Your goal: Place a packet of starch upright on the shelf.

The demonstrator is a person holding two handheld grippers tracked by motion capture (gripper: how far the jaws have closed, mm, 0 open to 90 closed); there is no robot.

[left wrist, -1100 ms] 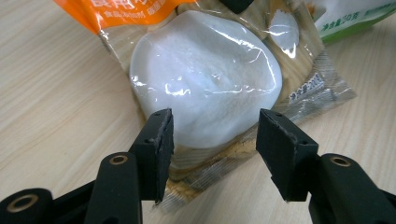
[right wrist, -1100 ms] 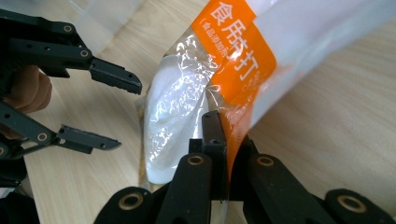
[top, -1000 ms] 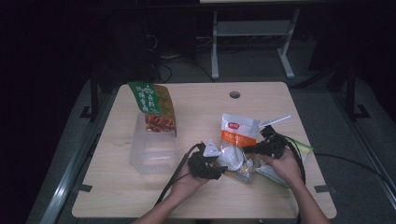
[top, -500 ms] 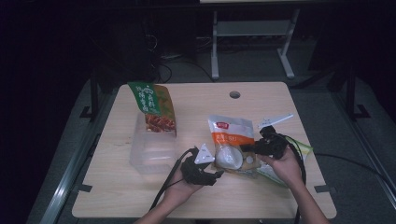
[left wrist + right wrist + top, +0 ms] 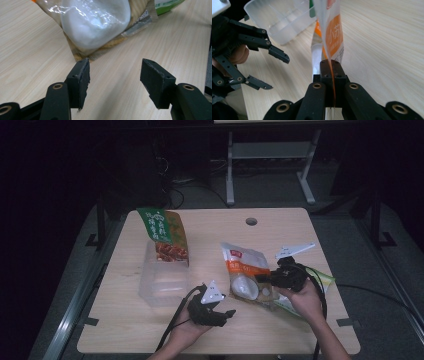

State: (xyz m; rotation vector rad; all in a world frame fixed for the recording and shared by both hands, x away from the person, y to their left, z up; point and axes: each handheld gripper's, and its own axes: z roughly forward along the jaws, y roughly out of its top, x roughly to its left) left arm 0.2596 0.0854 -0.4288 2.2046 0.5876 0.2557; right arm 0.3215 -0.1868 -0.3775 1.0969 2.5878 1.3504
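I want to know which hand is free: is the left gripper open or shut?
Open. The left gripper has its jaws spread with bare table between them, just short of the orange snack bag.

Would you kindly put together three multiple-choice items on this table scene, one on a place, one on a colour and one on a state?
1. Where does the green snack bag stand?
A. At the far end of the clear plastic container
B. Under the right gripper
C. On the floor

2. What colour is the band on the pouch that the right gripper grips?
A. Blue
B. Orange
C. Purple

3. How do the jaws of the left gripper stand?
A. Shut on the pouch
B. Shut on nothing
C. Open, with bare table between them

Answers:
1 A, the high view shows the bag at the container's far end.
2 B, the right gripper view shows orange print on the pouch.
3 C, the left gripper view shows a wide gap over the wood.
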